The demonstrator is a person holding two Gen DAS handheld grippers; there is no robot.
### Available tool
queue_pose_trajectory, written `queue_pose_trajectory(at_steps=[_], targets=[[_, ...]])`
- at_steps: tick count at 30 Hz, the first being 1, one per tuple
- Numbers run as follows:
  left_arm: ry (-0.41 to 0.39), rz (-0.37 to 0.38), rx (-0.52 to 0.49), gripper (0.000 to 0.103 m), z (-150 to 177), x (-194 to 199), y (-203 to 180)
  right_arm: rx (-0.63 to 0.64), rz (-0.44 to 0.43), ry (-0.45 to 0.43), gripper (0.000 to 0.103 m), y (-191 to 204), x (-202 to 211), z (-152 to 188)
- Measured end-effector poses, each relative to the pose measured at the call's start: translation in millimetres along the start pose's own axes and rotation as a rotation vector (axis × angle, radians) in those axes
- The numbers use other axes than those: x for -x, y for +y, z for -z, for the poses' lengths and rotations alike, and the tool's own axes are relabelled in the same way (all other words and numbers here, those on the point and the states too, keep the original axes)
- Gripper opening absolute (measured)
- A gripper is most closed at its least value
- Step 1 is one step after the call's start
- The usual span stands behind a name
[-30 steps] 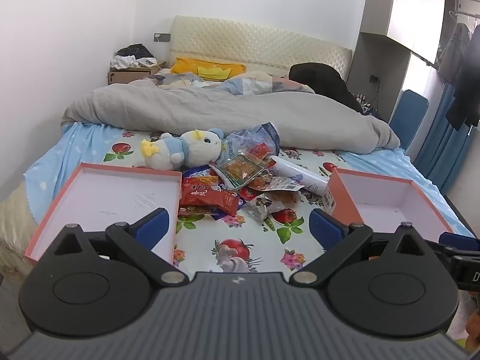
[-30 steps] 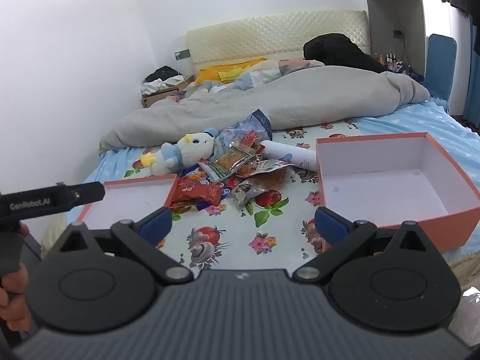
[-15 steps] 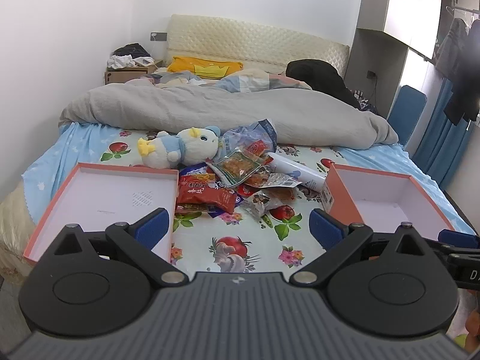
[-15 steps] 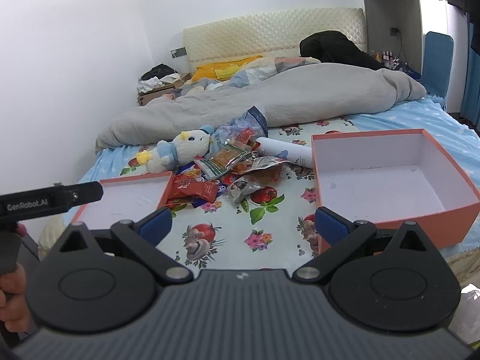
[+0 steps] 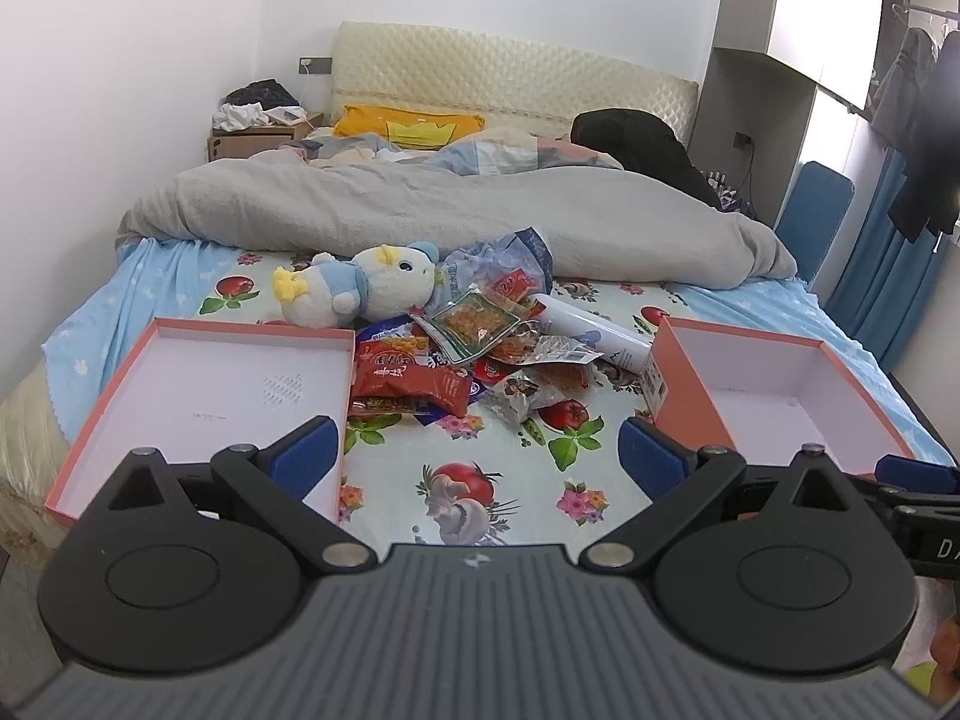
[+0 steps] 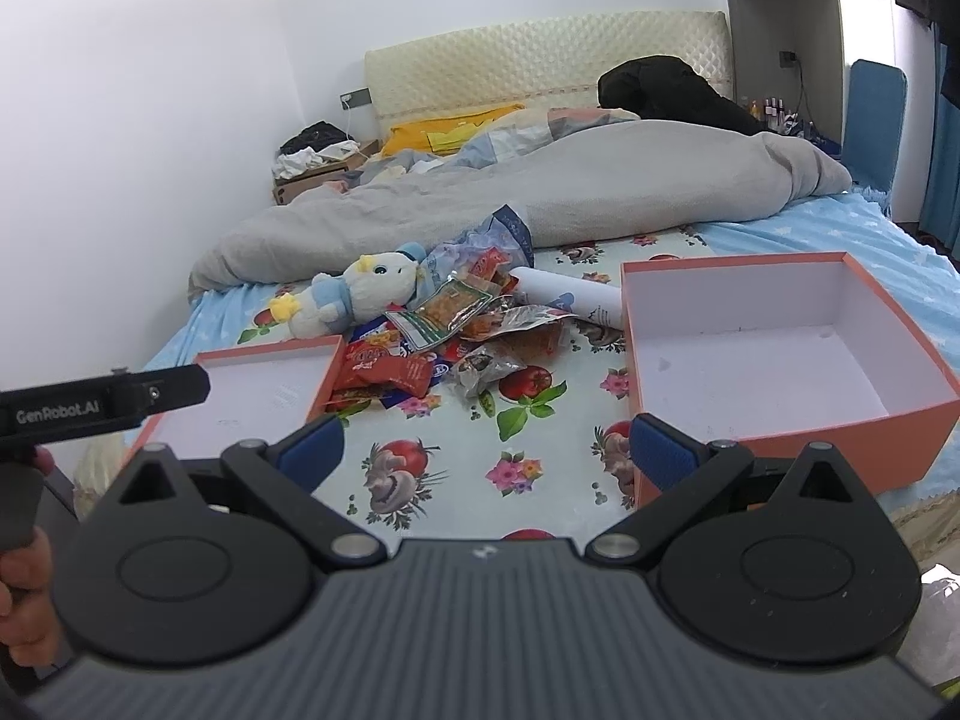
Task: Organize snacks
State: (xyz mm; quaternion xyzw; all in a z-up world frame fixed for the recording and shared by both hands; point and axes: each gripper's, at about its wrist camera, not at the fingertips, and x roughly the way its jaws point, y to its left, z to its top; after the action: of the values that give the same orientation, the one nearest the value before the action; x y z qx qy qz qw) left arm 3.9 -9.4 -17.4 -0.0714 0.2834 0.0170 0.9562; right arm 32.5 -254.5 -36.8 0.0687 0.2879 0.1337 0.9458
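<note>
Looking at a bed with a fruit-and-flower printed sheet (image 5: 480,480), filling most of both views. Grey quilted duvet (image 5: 420,210) bunching across it at 12 o'clock, under the cream padded headboard (image 5: 510,72).

Sitting at 3 o'clock of the snack pile: deep orange cardboard box with white inside (image 6: 780,348), holding nothing. Lying at 9 o'clock of the pile: shallow orange cardboard lid with white inside (image 5: 228,384), likewise holding nothing, its right wall touching the nearest red packet.

Piling up mid-bed between box and lid: heap of crinkled foil and plastic snack packets (image 5: 480,348). Resting at the heap's 7 o'clock: flat red snack packets (image 5: 408,378). Lying on top near centre: clear green-edged packet of orange snacks (image 5: 477,327). Poking out at the heap's 2 o'clock, toward the box: white cardboard tube (image 5: 594,333) lying on its side. Leaning at the heap's 10 o'clock: white-and-blue plush toy with yellow feet (image 5: 354,288), touching the packets.

Hovering over the near sheet, short of the pile: left gripper (image 5: 477,450), blue-padded fingers spread wide, gripping nothing. Doing the same: right gripper (image 6: 486,441), spread wide, nothing between pads. Showing at 9 o'clock in the right wrist view: left gripper's black body, with a hand (image 6: 21,588) gripping its handle.
</note>
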Motion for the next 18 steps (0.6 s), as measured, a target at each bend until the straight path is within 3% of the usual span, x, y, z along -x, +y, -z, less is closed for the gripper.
queue_pose_trajectory(at_steps=[18], targets=[[-0.001,-0.003,0.001,0.101,-2.4,0.5,5.0,-0.007,0.01,-0.005,0.103,-2.5,0.7,1.8]])
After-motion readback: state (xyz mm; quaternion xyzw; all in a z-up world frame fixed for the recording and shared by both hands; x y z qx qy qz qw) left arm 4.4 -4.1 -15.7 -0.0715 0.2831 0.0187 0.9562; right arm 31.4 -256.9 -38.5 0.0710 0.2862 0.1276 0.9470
